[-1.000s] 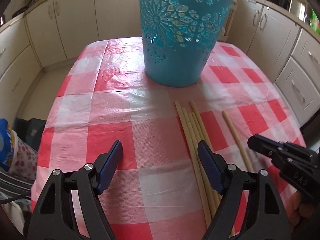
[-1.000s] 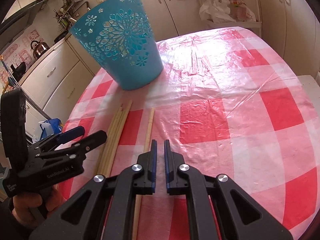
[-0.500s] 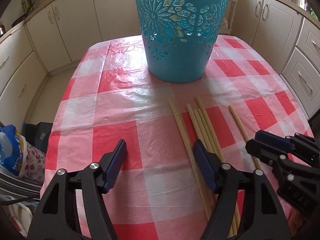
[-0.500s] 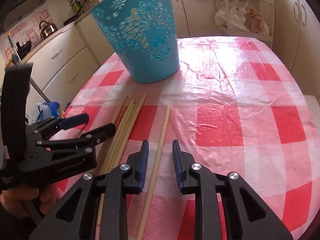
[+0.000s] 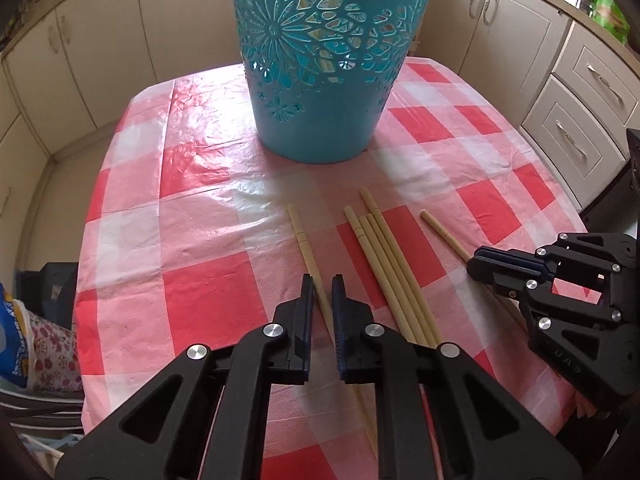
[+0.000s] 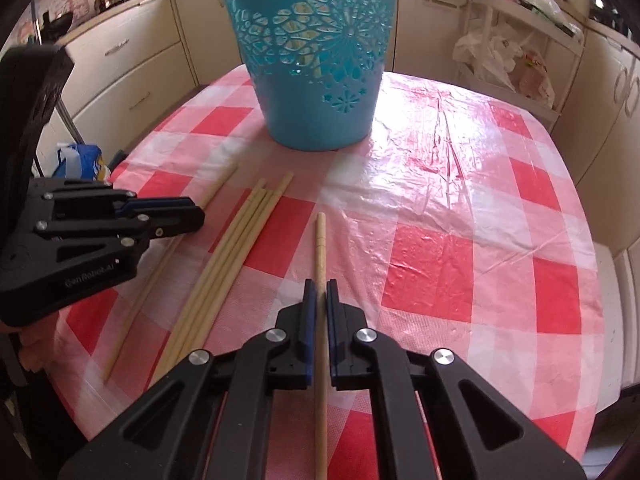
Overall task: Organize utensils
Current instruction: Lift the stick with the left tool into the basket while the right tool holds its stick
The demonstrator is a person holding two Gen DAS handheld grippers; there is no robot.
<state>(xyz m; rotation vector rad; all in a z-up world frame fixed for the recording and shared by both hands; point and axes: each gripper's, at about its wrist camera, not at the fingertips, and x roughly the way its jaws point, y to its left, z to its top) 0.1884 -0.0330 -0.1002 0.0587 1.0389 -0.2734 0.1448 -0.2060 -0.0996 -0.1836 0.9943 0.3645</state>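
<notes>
Both tongs just closed: our left tongs (image 5: 321, 280) clench 1 chopstick (image 5: 306, 248), our right tongs (image 6: 320, 285) another chopstick (image 6: 320, 240); next, the blue basket (image 5: 320, 80) ahead

The blue basket (image 5: 320, 60) runs off the top edge in both views, so its rim and inside can't be seen. The near ends of the chopstick bundle (image 5: 384, 272) slip under the left gripper (image 5: 321, 280), out of sight. The lone chopstick (image 6: 320, 248) vanishes below the right gripper (image 6: 320, 286) at the picture's bottom edge. The surface's (image 6: 480, 200) near edge is covered by both gripper bodies.
</notes>
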